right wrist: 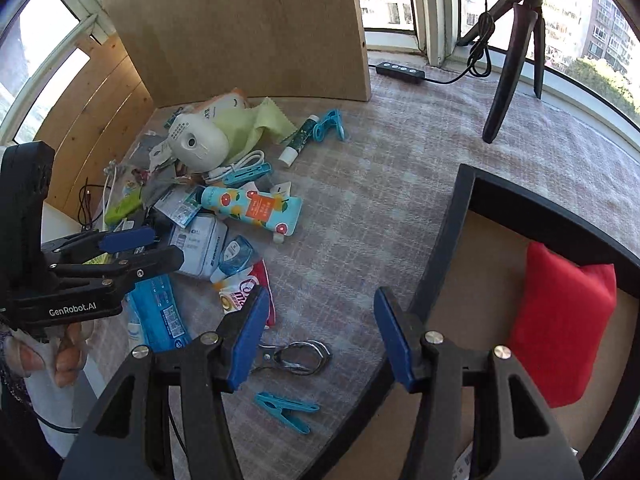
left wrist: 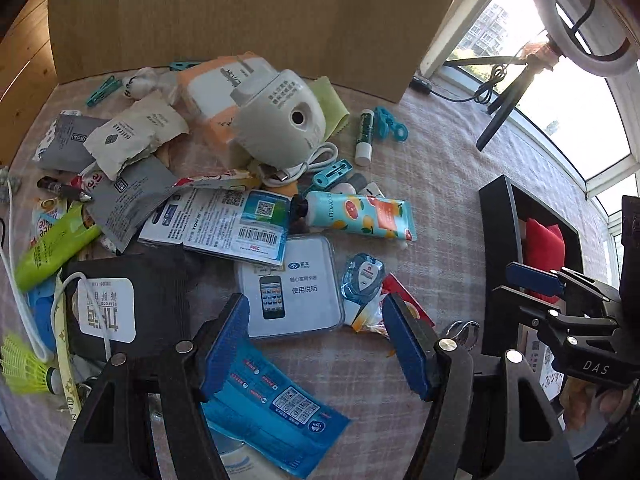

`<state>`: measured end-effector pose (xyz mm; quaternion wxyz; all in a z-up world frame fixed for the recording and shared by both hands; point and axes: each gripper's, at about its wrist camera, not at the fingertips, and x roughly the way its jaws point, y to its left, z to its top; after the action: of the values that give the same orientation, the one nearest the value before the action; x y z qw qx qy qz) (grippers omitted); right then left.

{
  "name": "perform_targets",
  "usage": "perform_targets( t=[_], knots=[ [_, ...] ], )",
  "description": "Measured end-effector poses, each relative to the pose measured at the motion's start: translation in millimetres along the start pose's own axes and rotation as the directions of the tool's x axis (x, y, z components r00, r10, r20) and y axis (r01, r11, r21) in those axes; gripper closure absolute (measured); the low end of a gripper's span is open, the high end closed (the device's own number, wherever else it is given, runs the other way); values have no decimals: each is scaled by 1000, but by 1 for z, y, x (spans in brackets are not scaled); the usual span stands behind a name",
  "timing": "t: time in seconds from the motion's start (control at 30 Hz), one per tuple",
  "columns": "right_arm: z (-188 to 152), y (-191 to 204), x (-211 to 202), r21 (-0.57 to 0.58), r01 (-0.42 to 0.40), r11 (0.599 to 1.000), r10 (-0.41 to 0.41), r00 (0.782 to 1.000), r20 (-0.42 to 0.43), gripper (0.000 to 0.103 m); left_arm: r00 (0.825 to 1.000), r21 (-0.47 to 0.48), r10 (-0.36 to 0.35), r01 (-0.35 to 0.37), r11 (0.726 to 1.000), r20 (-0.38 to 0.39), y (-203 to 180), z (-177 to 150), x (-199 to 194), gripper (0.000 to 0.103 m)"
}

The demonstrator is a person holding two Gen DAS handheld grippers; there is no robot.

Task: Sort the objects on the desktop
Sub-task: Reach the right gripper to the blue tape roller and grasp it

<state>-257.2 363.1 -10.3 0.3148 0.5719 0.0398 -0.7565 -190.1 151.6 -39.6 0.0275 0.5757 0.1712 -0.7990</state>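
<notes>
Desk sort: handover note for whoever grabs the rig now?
Left gripper: open, empty, over the clutter pile.
Right gripper: open, empty, at the black tray's near edge.
Done: red pouch lies in the tray.
Left: most items unsorted on the cloth, including the fruit-print tube, glue stick, blue clothespin, metal clip.

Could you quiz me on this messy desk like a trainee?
1. True or false: the red pouch lies inside the black tray.
2. Which lies beside the green glue stick? A) shuttlecock B) teal clip C) nail clippers
3. Fill in: both the left claw and the right claw are ____.

Key: 1 true; 2 B; 3 open, holding nothing.
</notes>
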Motion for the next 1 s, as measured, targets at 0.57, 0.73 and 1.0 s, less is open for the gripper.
perform_targets(
  t=[0.57,0.73,1.0],
  knots=[
    [30,34,73,149,-60,987,78,990,-116,53,994,38,85,-82,996,-75,7,9,38,36],
    [26,28,74,202,-64,977,91,988,-124,53,993,61,95,-91,994,-69,2,12,44,26],
    [27,32,82,265,-51,963,89,987,-133,56,989,73,130,-125,989,-68,7,12,50,30]
  ],
)
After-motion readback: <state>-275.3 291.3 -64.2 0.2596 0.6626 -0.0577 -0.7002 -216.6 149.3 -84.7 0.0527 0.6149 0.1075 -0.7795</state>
